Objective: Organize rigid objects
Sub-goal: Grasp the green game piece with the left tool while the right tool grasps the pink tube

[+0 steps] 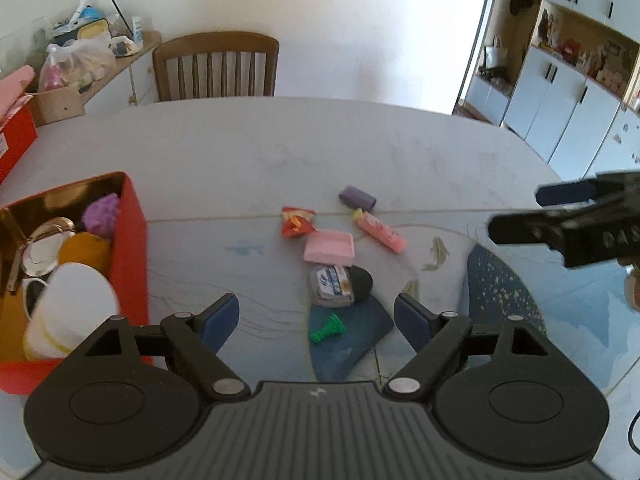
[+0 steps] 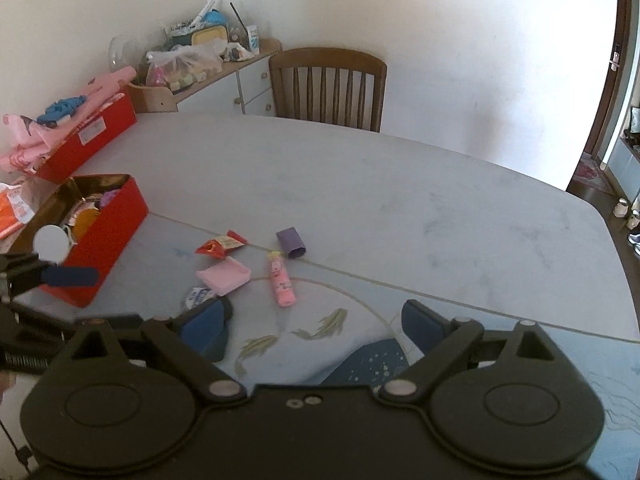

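Now both tools hang over the table [image 1: 400, 148] with nothing between their pads: the left gripper [image 1: 316, 320] stands wide, and the right gripper [image 2: 316, 330] is spread wide too. Loose pieces lie mid-table: a pink tray [image 1: 330, 246], pink tube [image 2: 282, 280], purple block [image 1: 357, 197], red snack packet [image 1: 297, 222] and green chess pawn [image 1: 327, 329]. Left sits the red tin [image 1: 134, 240], partly filled.

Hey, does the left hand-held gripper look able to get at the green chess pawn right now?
Probably yes: the left hand-held gripper is open, and the green pawn lies uncovered just ahead between its fingers.
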Action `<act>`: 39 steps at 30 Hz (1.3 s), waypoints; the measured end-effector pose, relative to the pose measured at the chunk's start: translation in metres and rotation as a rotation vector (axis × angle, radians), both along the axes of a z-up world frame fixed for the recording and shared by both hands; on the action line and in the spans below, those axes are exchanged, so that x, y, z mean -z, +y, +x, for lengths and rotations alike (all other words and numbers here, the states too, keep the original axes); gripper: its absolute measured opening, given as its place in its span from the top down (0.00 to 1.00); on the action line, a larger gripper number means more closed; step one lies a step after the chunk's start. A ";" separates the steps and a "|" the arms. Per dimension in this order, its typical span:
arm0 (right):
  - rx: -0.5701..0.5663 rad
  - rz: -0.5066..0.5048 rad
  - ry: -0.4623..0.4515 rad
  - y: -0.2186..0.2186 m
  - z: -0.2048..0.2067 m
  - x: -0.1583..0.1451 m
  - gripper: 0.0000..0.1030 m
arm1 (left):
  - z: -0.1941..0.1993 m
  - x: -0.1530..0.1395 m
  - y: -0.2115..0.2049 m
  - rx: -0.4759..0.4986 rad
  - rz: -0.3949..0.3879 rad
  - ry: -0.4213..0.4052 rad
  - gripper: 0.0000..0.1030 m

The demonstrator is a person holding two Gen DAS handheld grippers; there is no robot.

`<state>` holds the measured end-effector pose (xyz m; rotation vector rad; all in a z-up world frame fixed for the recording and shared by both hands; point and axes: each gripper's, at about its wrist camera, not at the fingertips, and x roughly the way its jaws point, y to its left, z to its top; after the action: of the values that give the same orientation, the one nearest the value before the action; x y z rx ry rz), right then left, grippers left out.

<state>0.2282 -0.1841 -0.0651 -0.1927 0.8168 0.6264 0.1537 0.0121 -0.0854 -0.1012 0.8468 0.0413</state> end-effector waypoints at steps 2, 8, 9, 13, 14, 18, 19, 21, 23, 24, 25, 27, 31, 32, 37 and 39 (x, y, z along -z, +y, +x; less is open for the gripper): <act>-0.006 -0.013 -0.002 0.004 0.007 0.006 0.07 | 0.003 0.007 -0.004 -0.009 -0.003 0.008 0.18; -0.027 -0.045 0.010 0.019 0.027 0.024 0.07 | 0.012 0.026 -0.011 -0.060 -0.001 0.041 0.18; -0.032 -0.048 0.017 0.022 0.031 0.027 0.08 | 0.013 0.028 -0.011 -0.065 -0.006 0.042 0.18; -0.059 -0.061 0.032 0.033 0.043 0.038 0.09 | 0.017 0.037 -0.011 -0.095 -0.010 0.052 0.18; -0.069 -0.065 0.033 0.036 0.045 0.040 0.09 | 0.018 0.039 -0.012 -0.101 -0.008 0.053 0.18; -0.105 -0.093 0.037 0.048 0.053 0.050 0.18 | 0.021 0.044 -0.013 -0.132 0.004 0.056 0.18; -0.111 -0.097 0.041 0.050 0.056 0.051 0.20 | 0.022 0.045 -0.013 -0.141 0.005 0.057 0.18; -0.118 -0.104 0.040 0.055 0.058 0.054 0.22 | 0.023 0.048 -0.013 -0.155 0.002 0.059 0.18; -0.130 -0.108 0.044 0.058 0.060 0.057 0.26 | 0.023 0.049 -0.013 -0.171 -0.002 0.063 0.18; -0.136 -0.112 0.043 0.060 0.060 0.058 0.30 | 0.023 0.050 -0.013 -0.177 -0.003 0.062 0.18; -0.141 -0.116 0.042 0.062 0.061 0.059 0.31 | 0.023 0.049 -0.015 -0.182 -0.002 0.062 0.19; -0.152 -0.122 0.041 0.064 0.062 0.061 0.38 | 0.024 0.049 -0.017 -0.184 -0.004 0.063 0.27; -0.157 -0.125 0.042 0.068 0.064 0.063 0.48 | 0.027 0.050 -0.017 -0.224 -0.030 0.087 0.41; -0.155 -0.125 0.040 0.069 0.065 0.064 0.49 | 0.027 0.049 -0.016 -0.238 -0.038 0.089 0.44; -0.165 -0.128 0.040 0.074 0.063 0.067 0.61 | 0.027 0.049 -0.020 -0.257 -0.026 0.096 0.58; -0.171 -0.126 0.036 0.075 0.062 0.068 0.65 | 0.027 0.049 -0.020 -0.256 -0.023 0.094 0.64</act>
<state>0.2900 -0.1089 -0.1328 -0.3699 0.8816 0.7414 0.1809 -0.0083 -0.1347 -0.2298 0.9247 0.2783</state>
